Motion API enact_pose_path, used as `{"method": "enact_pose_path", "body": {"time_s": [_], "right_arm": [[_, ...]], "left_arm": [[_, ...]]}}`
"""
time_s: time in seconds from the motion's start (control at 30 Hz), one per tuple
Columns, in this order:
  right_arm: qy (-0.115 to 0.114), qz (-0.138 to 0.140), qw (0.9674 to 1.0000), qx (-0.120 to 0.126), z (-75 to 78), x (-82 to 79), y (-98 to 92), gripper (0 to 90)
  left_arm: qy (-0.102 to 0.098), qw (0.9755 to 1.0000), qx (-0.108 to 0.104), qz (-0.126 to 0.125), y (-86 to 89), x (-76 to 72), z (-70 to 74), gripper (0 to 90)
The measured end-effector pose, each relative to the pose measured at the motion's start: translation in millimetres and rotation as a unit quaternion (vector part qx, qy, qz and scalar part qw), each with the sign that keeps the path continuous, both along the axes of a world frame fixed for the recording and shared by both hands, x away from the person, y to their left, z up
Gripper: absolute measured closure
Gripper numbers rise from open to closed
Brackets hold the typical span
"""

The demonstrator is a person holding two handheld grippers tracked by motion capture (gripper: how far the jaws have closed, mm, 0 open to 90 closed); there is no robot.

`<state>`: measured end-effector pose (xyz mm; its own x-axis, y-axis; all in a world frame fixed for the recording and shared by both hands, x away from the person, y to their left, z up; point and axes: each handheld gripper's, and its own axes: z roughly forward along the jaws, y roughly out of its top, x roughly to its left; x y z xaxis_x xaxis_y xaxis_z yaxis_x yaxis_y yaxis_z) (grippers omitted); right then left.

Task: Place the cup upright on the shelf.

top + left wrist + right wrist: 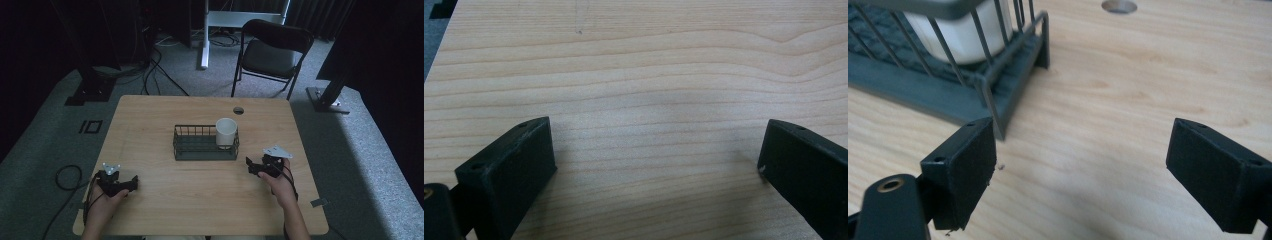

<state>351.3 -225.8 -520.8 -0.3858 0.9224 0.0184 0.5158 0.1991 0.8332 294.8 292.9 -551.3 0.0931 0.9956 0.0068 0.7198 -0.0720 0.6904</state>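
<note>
A dark wire basket [186,149] stands at the middle of the wooden table [165,195]. A white cup [226,132] stands upright in its right end. My right gripper [255,167] rests on the table just right of the basket, open, with nothing between its jaws. In the right gripper view the basket's corner [993,95] and the white cup [965,37] lie just beyond the left jaw. My left gripper [129,183] sits near the table's front left, open over bare wood [649,125], well apart from the basket.
A round cable hole [238,110] is in the table behind the basket. A black folding chair [272,50] stands beyond the far edge. Cables lie on the grey carpet at left [67,177]. A white desk leg [205,35] and dark stands are farther back.
</note>
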Motion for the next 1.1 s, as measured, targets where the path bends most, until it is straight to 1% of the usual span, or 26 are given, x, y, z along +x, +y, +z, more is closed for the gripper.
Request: {"method": "enact_pose_path", "body": {"time_s": [0.17,0.33,0.57,0.63,0.73,0.83,0.93,1.1], "right_arm": [[0.005,-0.011,0.9999,-0.008,-6.4,-4.6,-9.6,12.3],[0.011,-0.013,0.9997,-0.019,-13.7,-10.9,-19.9,12.3],[0.024,-0.024,0.9993,-0.018,-18.4,-19.7,-31.4,12.3],[0.023,-0.027,0.9992,-0.021,-19.0,-21.3,-34.4,12.3],[0.026,-0.036,0.9988,-0.022,-20.7,-23.6,-38.7,12.3],[0.031,-0.04,0.9984,-0.025,-23.5,-25.9,-42.8,12.3],[0.041,-0.047,0.9976,-0.03,-26.5,-28.3,-46.8,12.3],[0.045,-0.06,0.9967,-0.032,-27.6,-32.2,-54.9,12.3]], "left_arm": [[0.0,1.0,0.0,0.0,0.0,0.0,0.0,2.1],[0.0,1.0,0.0,0.0,0.0,0.0,0.0,2.1],[0.0,1.0,0.0,0.0,0.0,0.0,0.0,2.1],[0.0,1.0,0.0,0.0,0.0,0.0,0.0,2.1],[0.0,1.0,0.0,0.0,0.0,0.0,0.0,2.1],[0.0,1.0,0.0,0.0,0.0,0.0,0.0,2.1],[0.0,1.0,0.0,0.0,0.0,0.0,0.0,2.1],[0.0,1.0,0.0,0.0,0.0,0.0,0.0,2.1]]}}
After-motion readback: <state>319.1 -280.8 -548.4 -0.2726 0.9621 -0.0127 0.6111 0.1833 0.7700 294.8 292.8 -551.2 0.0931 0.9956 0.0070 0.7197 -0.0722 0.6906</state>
